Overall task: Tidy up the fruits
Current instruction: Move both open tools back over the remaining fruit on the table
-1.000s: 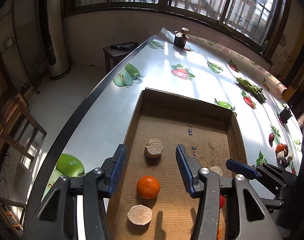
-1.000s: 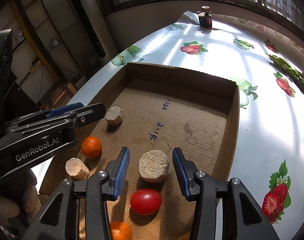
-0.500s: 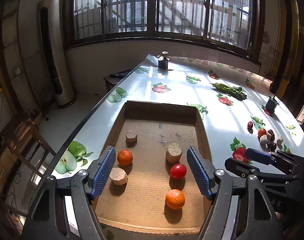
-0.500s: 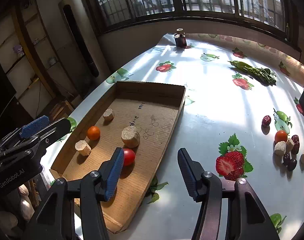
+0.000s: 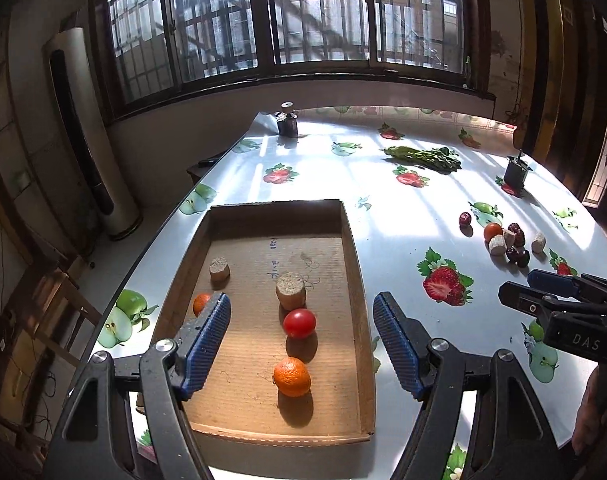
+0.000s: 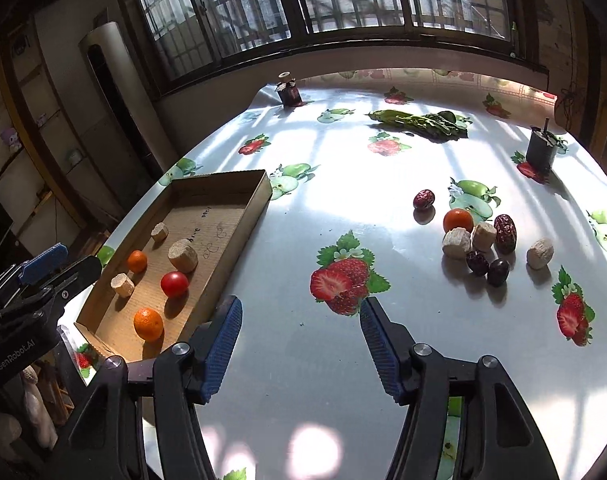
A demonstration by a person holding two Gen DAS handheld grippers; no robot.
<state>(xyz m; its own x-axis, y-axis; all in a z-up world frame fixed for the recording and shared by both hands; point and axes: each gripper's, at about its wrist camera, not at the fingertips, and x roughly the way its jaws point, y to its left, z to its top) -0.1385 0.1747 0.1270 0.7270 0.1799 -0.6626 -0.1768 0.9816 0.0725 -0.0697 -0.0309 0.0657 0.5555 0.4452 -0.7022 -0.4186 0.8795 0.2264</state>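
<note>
sunlit through the barred window, the fruit-print desk (image 6: pixel 303 216) carries a cardboard tray (image 6: pixel 245 216) at its left edge, already holding two oranges, a tomato (image 6: pixel 174 284) and pale chunks. the loose pile (image 6: pixel 479 240), an orange, dates and pale chunks, lies well apart from the tray, on its right. the right gripper (image 6: pixel 299 336) hangs over bare desk between tray and pile, fingers wide and opening, nothing between them; the pile sits ahead and right of it. the left gripper (image 5: pixel 301 340) hovers above the tray, fingers wide and empty. judging by this, the right hand is nearer the pile.
</note>
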